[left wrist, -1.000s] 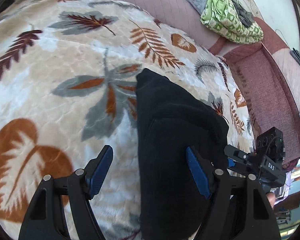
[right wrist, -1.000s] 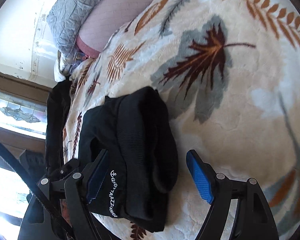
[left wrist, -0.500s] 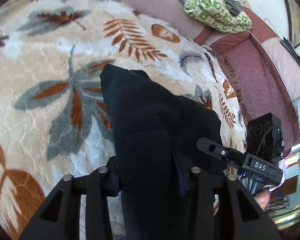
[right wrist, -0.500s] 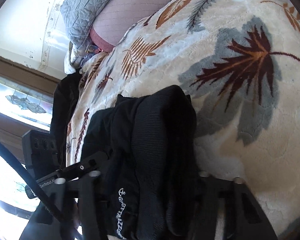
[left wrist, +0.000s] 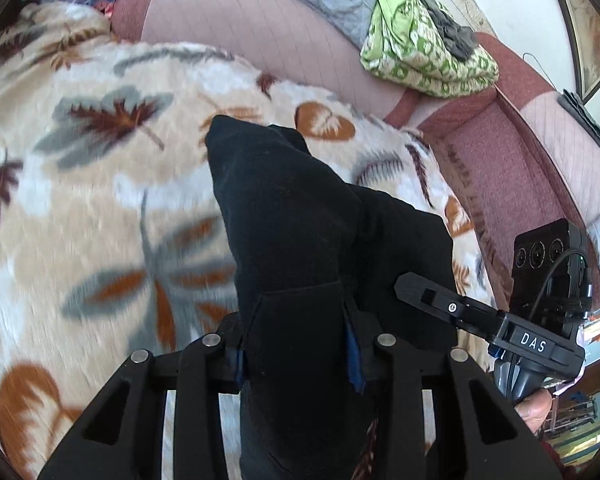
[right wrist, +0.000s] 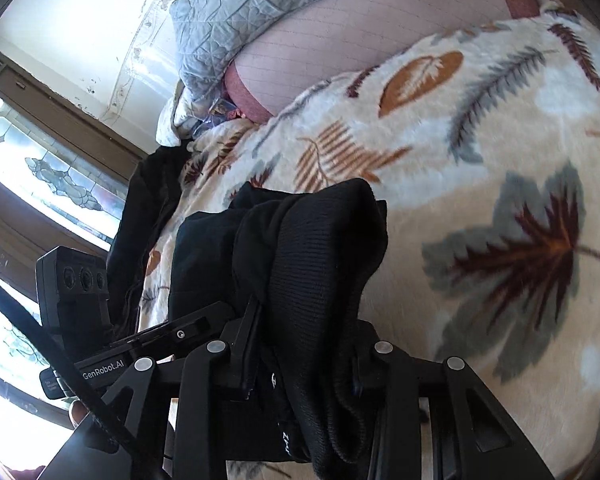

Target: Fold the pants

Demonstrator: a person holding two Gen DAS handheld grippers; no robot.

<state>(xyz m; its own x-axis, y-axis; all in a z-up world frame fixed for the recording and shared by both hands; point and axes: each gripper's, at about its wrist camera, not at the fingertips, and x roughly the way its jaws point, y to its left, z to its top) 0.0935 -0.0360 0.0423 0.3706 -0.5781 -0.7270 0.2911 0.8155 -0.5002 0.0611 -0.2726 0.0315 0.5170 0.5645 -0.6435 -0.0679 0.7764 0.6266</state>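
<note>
lying spread: leaf-print blanket (left wrist: 100, 208) | sitting on pink sofa back (left wrist: 236, 20): green patterned cloth (left wrist: 420, 56) | draping over it: grey quilt (right wrist: 252, 12) | glowing behind: stained-glass window (right wrist: 60, 184)

The left black two-finger gripper (left wrist: 298, 354) has its jaws closed tight on a bundle of black fabric, blue pads just showing at either side. The right black two-finger gripper (right wrist: 300, 360) is likewise clamped on black fabric, its jaws drawn close together. In the left wrist view, a thumb (left wrist: 534, 404) of the right hand shows beneath the right gripper's handle.
</note>
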